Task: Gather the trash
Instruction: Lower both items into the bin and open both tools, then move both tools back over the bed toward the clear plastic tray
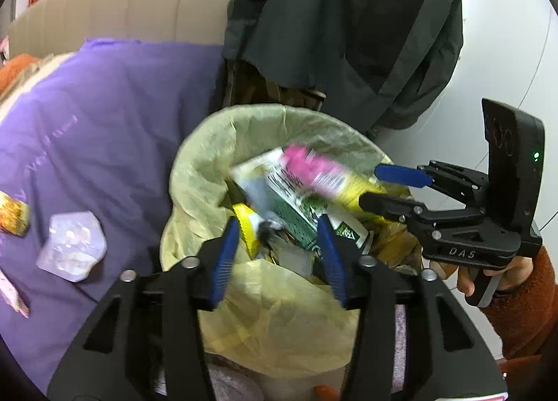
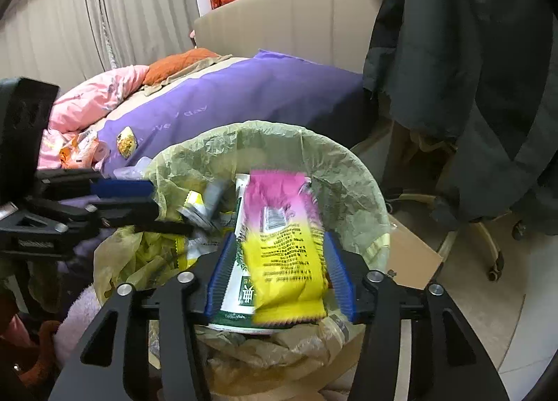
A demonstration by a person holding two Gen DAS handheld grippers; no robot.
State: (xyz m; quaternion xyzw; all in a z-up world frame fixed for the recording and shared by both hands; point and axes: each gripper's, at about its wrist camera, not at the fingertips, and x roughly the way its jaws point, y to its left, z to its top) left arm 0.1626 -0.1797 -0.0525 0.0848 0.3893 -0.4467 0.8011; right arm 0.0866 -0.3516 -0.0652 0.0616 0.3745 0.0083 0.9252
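A bin lined with a pale yellow bag (image 1: 223,142) (image 2: 352,184) stands beside the bed and holds several wrappers. A pink and yellow wrapper (image 2: 282,237) (image 1: 317,170) hangs blurred between my right gripper's (image 2: 279,261) open jaws, over the bin; no pad presses it. A green and white packet (image 1: 296,205) (image 2: 240,282) lies under it. My left gripper (image 1: 279,244) is open and empty above the bin's near side. The right gripper also shows in the left wrist view (image 1: 373,184), and the left one in the right wrist view (image 2: 164,205).
More wrappers lie on the purple bedcover (image 1: 104,121): a pale lilac packet (image 1: 71,245), a gold one (image 1: 12,214), orange and gold ones (image 2: 78,148) (image 2: 126,141). A dark jacket (image 1: 348,34) hangs behind the bin. A chair base (image 2: 488,244) and cardboard (image 2: 411,254) are to the right.
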